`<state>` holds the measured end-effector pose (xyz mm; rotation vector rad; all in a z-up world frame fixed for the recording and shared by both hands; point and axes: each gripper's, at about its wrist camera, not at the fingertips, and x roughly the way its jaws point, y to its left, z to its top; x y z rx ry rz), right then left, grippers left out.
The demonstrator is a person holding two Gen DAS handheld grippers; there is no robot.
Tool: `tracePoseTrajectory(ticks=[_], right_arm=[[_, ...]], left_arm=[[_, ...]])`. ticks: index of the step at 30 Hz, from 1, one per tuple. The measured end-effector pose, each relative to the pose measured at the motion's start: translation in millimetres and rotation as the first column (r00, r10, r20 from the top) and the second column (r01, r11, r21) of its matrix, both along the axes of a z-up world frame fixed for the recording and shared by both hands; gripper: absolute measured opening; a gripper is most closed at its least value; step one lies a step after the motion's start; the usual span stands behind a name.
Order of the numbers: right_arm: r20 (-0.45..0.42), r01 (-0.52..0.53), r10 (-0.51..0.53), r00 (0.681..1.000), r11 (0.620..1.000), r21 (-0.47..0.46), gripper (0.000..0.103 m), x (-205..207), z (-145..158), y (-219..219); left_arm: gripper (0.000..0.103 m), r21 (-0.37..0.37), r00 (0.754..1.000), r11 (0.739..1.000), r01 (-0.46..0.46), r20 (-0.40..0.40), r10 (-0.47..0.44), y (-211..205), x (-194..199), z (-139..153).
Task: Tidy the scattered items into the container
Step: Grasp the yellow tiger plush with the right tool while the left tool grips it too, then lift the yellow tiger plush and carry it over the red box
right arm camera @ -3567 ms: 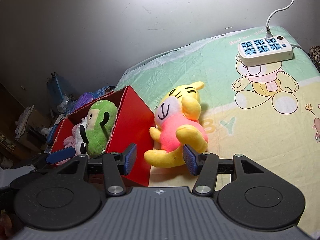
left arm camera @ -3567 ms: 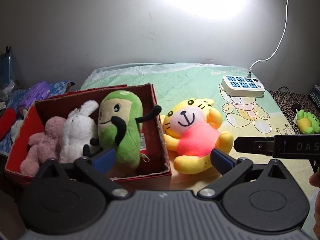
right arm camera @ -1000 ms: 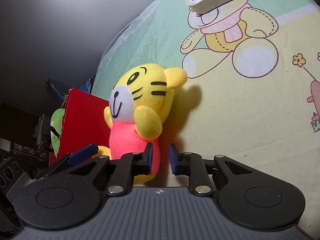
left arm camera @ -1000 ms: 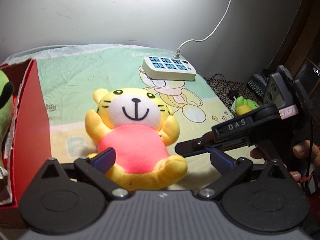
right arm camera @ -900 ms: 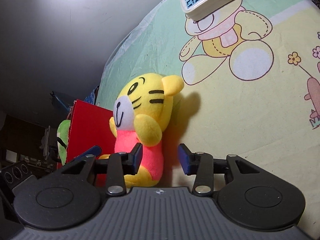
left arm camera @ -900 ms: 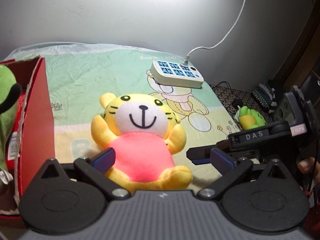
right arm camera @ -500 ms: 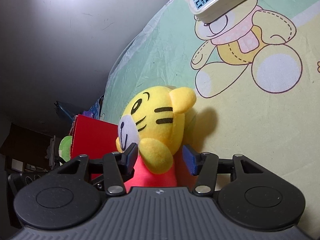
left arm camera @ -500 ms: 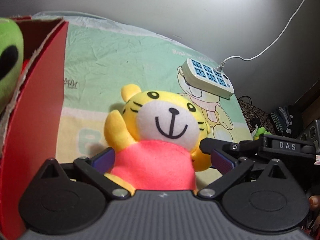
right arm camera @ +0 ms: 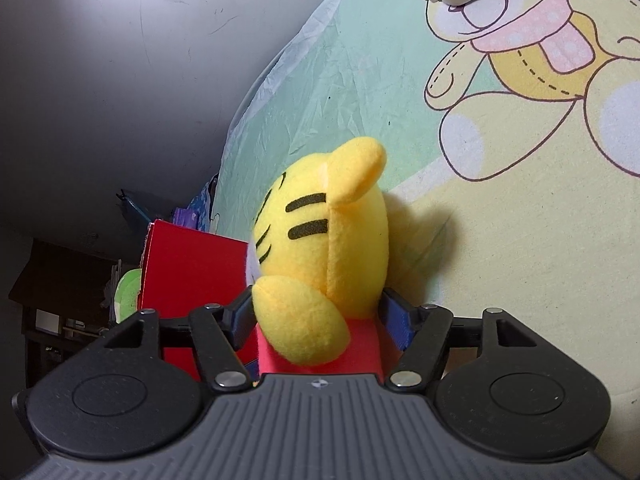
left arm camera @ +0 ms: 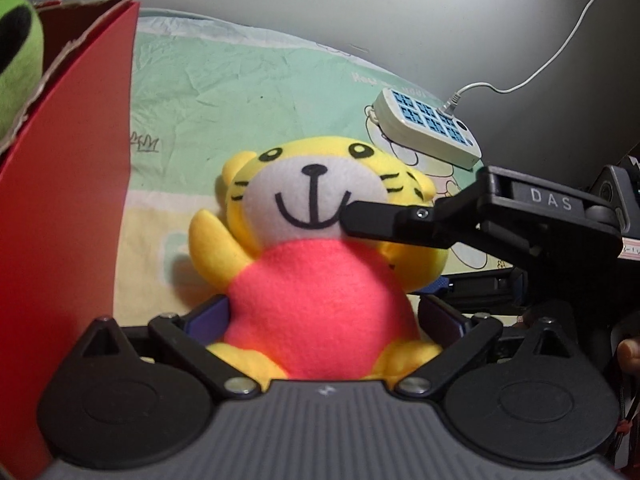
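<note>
A yellow tiger plush (left arm camera: 316,292) in a pink shirt sits upright on the bed sheet, right beside the red cardboard box (left arm camera: 80,200). My left gripper (left arm camera: 324,316) is open, and the plush's pink belly fills the gap between its blue pads. My right gripper (right arm camera: 318,320) is open too, straddling the tiger plush (right arm camera: 332,248) from its side at arm height. In the left wrist view one black finger (left arm camera: 384,222) of the right gripper crosses the plush's cheek. A green plush (left arm camera: 16,60) stands inside the box.
A white power strip (left arm camera: 428,128) with a cord lies on the sheet behind the plush. The red box (right arm camera: 192,256) wall stands close on the left. A hand (left arm camera: 630,356) holds the right gripper at the far right. A grey wall borders the bed.
Both grippers have closed in on the tiger plush, which now sits between each pair of fingers. The right gripper's fingers narrowed a second ago and have since spread wide.
</note>
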<state>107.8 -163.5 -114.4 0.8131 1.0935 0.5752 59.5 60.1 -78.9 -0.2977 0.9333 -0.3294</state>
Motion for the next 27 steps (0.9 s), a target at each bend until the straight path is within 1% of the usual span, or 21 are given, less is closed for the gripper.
tracePoseTrajectory(ticks=[1,3,6,8,10,13,17,20,23,27], right_arm=[[0.001,0.003,-0.003,1.0,1.0,0.007,0.061,-1.1,-0.3,-0.7],[-0.005,0.006,-0.006,1.0,1.0,0.027,0.055,-2.1,-1.1,-5.4],[-0.015,0.013,-0.012,1.0,0.999,0.05,0.052,-7.6,0.0,-12.6],[-0.011,0.021,-0.021,1.0,0.999,0.035,0.051,-10.5,3.3,-15.1],[-0.001,0.029,-0.029,1.0,0.999,0.023,0.051,-16.7,9.1,-19.7],[0.012,0.035,-0.035,0.999,0.999,-0.004,0.051,-26.4,17.1,-23.9],[0.02,0.047,-0.047,0.999,0.999,-0.004,0.051,-40.2,26.2,-28.7],[0.03,0.058,-0.059,0.998,0.998,0.011,0.052,-49.3,34.1,-30.4],[0.059,0.064,-0.065,0.996,0.998,0.014,0.052,-59.1,45.9,-28.7],[0.109,0.069,-0.069,0.992,0.998,0.005,0.052,-72.7,63.7,-23.5]], left_arm=[[0.098,0.01,1.0,1.0,0.007,0.002,-0.007,-2.6,-0.4,-0.5],[0.097,0.026,1.0,1.0,0.013,0.007,-0.014,-6.3,-1.7,-0.3],[0.093,0.036,1.0,0.999,0.016,0.019,-0.017,-10.0,-5.5,4.2],[0.088,0.037,0.999,0.999,0.026,0.02,-0.026,-13.0,-8.2,7.0],[0.085,0.022,0.999,0.999,0.04,0.015,-0.04,-16.8,-11.3,8.3],[0.084,0.009,0.998,0.998,0.062,0.018,-0.062,-23.6,-19.2,11.9],[0.084,-0.004,0.997,0.997,0.077,0.027,-0.077,-27.4,-30.9,19.9],[0.084,0.011,0.994,0.996,0.09,0.058,-0.09,-28.3,-42.7,31.2],[0.084,0.031,0.99,0.995,0.097,0.095,-0.1,-29.7,-54.7,43.4],[0.084,0.026,0.985,0.995,0.094,0.141,-0.097,-24.5,-69.9,57.4]])
